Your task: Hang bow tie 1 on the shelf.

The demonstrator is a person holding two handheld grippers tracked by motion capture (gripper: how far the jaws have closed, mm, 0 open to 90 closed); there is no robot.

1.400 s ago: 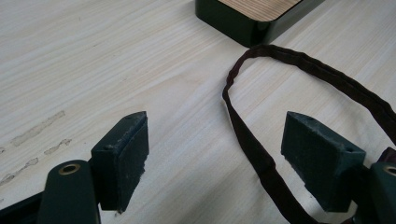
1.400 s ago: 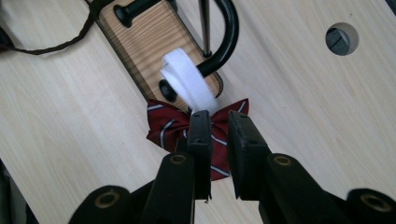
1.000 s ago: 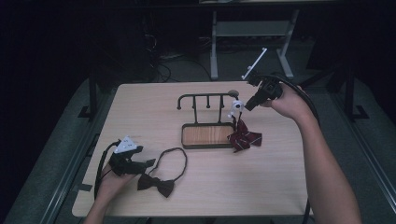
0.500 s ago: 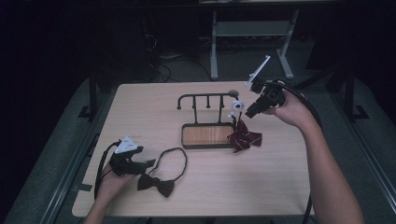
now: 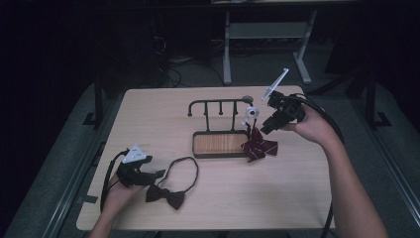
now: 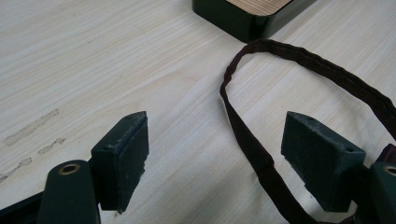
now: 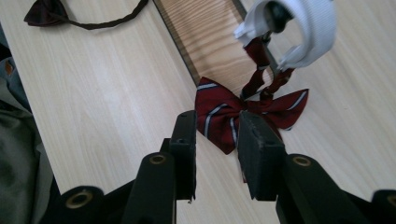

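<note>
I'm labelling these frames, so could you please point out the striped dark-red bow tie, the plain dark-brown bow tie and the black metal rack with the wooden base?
Striped dark-red bow tie (image 7: 219,119), right gripper view, left wing.
Plain dark-brown bow tie (image 5: 165,196), high view, knot.
Black metal rack with wooden base (image 5: 218,144), high view, wooden panel.

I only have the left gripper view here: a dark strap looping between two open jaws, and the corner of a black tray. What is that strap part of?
Observer: A dark bow tie lying on the table, just right of the left gripper.
Operator: And the tray?
Observer: It is the wooden-floored base of a black rack with hooks along its top bar.
Operator: Anything on the rack?
Observer: A red striped bow tie hangs by a white band at its right end, its lower part resting on the table.
Operator: Where is the other gripper?
Observer: The right gripper is raised beside that tie, jaws slightly apart, holding nothing.
</note>
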